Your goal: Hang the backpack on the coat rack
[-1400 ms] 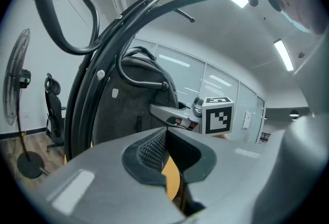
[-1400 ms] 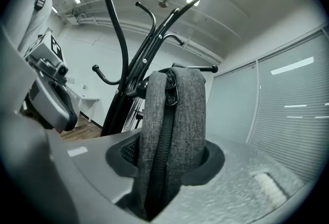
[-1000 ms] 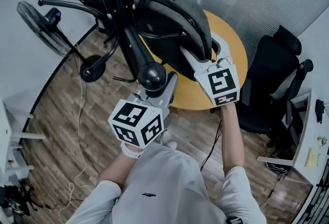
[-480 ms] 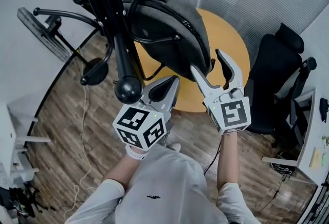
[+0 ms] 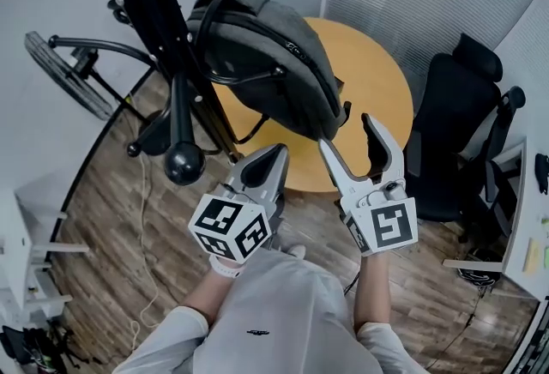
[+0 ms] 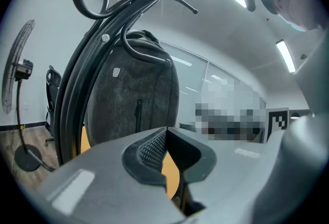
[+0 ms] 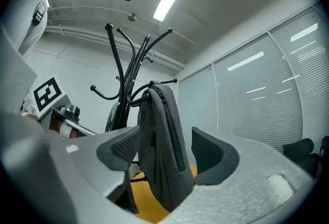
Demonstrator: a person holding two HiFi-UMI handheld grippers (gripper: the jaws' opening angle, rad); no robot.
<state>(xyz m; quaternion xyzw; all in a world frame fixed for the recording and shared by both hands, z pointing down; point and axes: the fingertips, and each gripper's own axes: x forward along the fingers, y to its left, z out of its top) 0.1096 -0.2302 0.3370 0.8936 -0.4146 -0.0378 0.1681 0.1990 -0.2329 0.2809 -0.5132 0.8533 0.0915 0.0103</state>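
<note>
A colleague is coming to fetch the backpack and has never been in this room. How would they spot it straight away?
Find the round wooden table; a black coat rack stands beside it. The backpack hangs from one of the rack's curved arms, on the table side. It is the only soft, dark grey fabric thing among bare black metal hooks.

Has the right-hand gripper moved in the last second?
Yes. The right gripper drew back from the backpack, its cube now clear of the round table's near edge.
</note>
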